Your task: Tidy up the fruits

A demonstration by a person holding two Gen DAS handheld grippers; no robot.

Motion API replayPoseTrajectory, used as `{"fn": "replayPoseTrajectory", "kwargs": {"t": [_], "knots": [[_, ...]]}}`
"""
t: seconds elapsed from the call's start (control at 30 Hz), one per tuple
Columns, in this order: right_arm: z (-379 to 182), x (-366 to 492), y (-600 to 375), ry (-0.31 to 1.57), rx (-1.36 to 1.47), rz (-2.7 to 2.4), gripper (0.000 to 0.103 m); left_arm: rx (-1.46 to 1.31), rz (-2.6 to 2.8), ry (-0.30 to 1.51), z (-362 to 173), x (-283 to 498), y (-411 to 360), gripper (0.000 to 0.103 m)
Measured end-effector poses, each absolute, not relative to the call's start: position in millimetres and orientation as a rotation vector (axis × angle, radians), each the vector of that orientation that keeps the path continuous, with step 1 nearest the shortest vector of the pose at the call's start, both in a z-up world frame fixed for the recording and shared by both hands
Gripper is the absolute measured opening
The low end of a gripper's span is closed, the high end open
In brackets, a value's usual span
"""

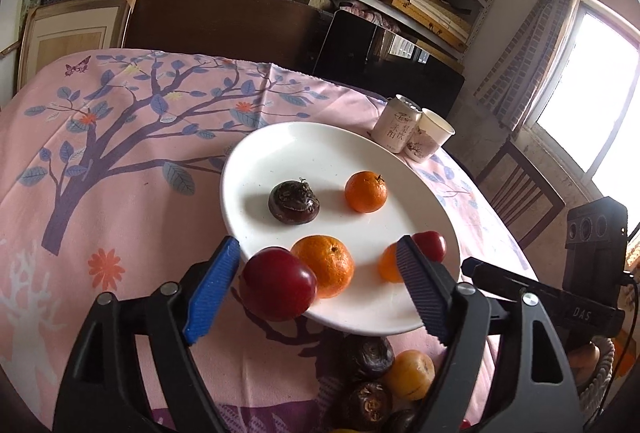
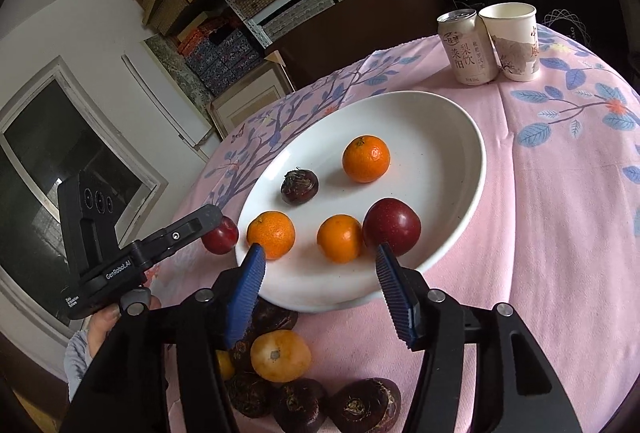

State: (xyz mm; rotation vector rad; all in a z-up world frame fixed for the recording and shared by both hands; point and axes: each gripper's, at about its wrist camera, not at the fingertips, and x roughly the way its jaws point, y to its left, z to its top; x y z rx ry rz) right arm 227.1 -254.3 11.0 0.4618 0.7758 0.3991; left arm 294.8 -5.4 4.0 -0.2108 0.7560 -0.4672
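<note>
Water chestnuts [image 2: 360, 405] nearest (off plate [image 2: 460, 121]); can [image 2: 466, 49], cup [image 2: 514, 41] behind

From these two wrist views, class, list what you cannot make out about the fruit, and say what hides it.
- Left wrist view: the small orange is half covered by the left gripper finger.
- Left wrist view: the red plum at the plate rim; on or off cannot be told.
- Right wrist view: the dark fruits near the bottom edge are cut off and masked by the right gripper, so no full count.
</note>
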Motion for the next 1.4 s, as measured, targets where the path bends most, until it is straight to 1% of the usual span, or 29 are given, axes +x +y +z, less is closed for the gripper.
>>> {"fn": "replayPoseTrajectory", "kwargs": {"t": [0.1,0.23,0.33,0.5,0.63,0.73,0.97,1.2,1.37,1.4], "knots": [[11,221,-261,0.76,0.481,0.372,0.064,-0.198,-0.441,0.744,3,282,1,0.086],[5,209,-274,0.761,0.531,0.338,0.07,-0.205,-0.426,0.762,-5,269,14,0.088],[1,201,-281,0.764,0.563,0.321,0.072,-0.169,-0.374,0.773,-11,262,25,0.089],[-4,195,-292,0.762,0.584,0.296,0.073,-0.215,-0.357,0.838,-24,228,59,0.089],[-5,196,-290,0.775,0.585,0.303,0.073,-0.145,-0.41,0.859,-29,184,62,0.089],[-6,197,-290,0.781,0.582,0.302,0.073,-0.152,-0.492,0.851,-28,155,66,0.089],[-8,193,-290,0.788,0.588,0.301,0.073,-0.087,-0.581,0.889,-30,112,53,0.089],[-11,170,-284,0.787,0.564,0.314,0.073,0.106,-0.653,0.926,-44,77,18,0.089],[-14,153,-271,0.798,0.506,0.346,0.073,0.107,-0.647,0.927,-44,89,13,0.078],[-13,152,-270,0.799,0.498,0.35,0.073,0.101,-0.645,0.925,-43,92,12,0.074]]}}
